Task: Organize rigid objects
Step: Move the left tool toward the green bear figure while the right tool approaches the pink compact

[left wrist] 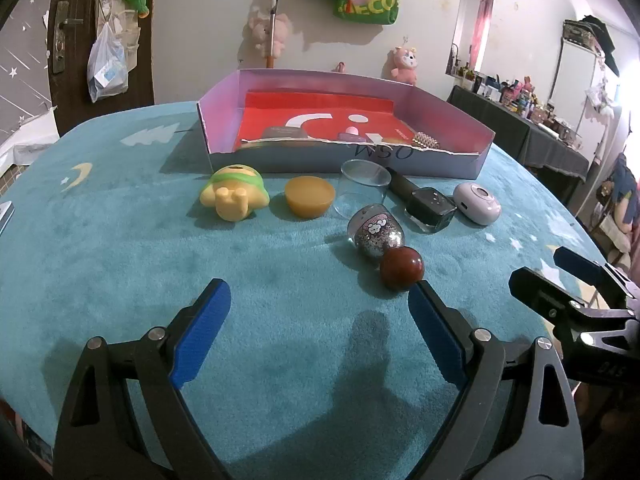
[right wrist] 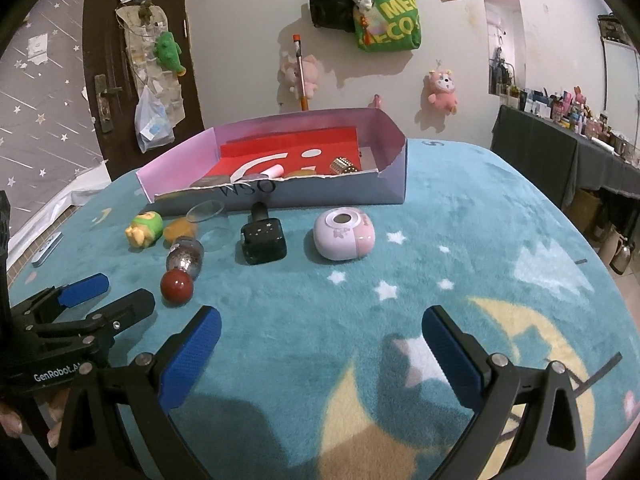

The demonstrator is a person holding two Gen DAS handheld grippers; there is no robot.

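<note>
Cardboard box (left wrist: 448, 120), red liner inside, small items (left wrist: 285, 133) resting within

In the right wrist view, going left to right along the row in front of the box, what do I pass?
Yellow-green toy figure → amber puck → clear plastic cup → dark square bottle → pale pink rounded case.

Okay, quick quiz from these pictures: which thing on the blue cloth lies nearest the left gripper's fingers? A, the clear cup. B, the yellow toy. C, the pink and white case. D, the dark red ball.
D: the red ball sits just off the tip of one finger of the left gripper, while the toy, cup and case lie farther back near the box.
</note>
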